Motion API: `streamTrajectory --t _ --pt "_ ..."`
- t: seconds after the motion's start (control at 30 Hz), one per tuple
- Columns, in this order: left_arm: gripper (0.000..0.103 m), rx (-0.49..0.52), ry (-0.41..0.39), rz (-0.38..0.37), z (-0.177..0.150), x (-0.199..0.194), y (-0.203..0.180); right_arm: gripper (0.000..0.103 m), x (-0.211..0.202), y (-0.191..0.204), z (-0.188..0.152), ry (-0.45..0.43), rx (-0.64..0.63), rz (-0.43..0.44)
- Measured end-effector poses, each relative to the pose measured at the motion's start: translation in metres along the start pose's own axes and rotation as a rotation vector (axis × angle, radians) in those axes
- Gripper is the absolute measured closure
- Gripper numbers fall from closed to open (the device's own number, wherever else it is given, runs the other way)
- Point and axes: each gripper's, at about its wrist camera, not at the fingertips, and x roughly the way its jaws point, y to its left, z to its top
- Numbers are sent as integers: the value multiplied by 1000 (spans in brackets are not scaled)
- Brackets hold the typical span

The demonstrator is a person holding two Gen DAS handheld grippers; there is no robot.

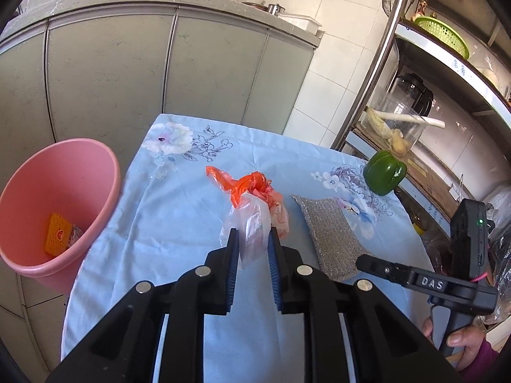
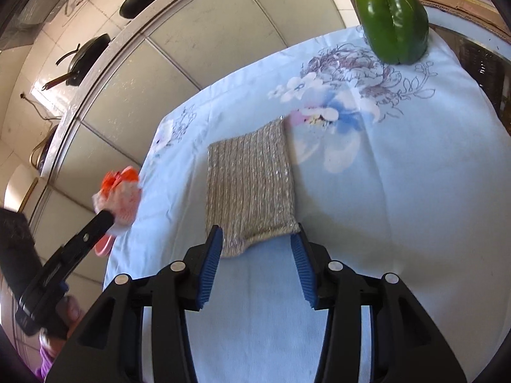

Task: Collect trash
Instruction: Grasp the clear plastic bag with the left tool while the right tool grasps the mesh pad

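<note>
The knotted plastic bag point(image 1: 255, 204) — thin, limp, slippery, judged nearly weightless — is pinched by the left gripper point(image 1: 252, 239) at its clear lower folds (the orange knot would give firmer purchase); it is held over the floral tablecloth point(image 1: 179, 210), the pink bin point(image 1: 64, 172) at nine o'clock. The right gripper point(image 2: 255, 242) is spread, empty, at the scouring pad point(image 2: 249, 185); a green pepper point(image 2: 392, 22) lies at one o'clock — kitchen cabinets behind.
</note>
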Motion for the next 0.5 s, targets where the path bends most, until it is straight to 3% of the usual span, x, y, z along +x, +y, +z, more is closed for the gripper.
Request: streamTrajectory --t 0.17,0.33,0.5 --pt "86 -19 -4 3 -2 -5 10 60 3 1 7 -43 10 -25" --pt "86 -37 -11 6 -4 -9 17 89 -2 7 14 -83 -31 -56" --pt "86 -52 -27 4 -4 -15 24 96 -19 26 17 -156 -135 -79"
